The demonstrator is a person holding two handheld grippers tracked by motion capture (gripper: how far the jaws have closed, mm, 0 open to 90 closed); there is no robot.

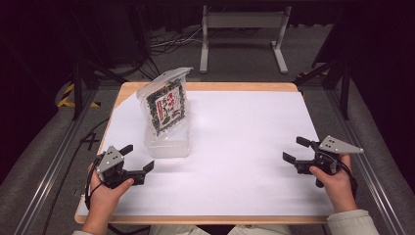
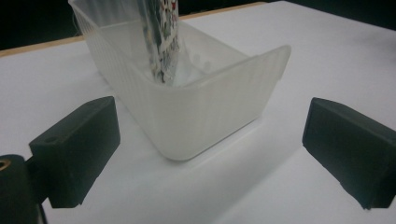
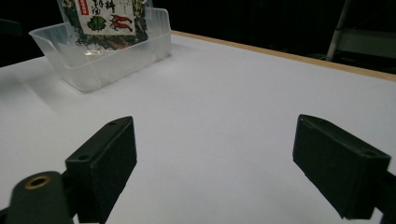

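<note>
High view: packet stands upright in clear tub, left-centre of tabletop; printed face toward person, red-white label, writing unreadable. Tub's long axis runs near-far. Left gripper near tub, fingers apart; right gripper well apart from it, fingers apart.

Left gripper view: tub corner between spread fingers.

Right gripper view: packet label has red and green figures, characters illegible.

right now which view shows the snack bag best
The high view: the whole snack bag shows there, standing upright in the clear tub, sealed top to base. The right gripper view shows just its lower printed label, far off. The left gripper view shows a blurred edge-on strip of it behind the tub wall.
</note>
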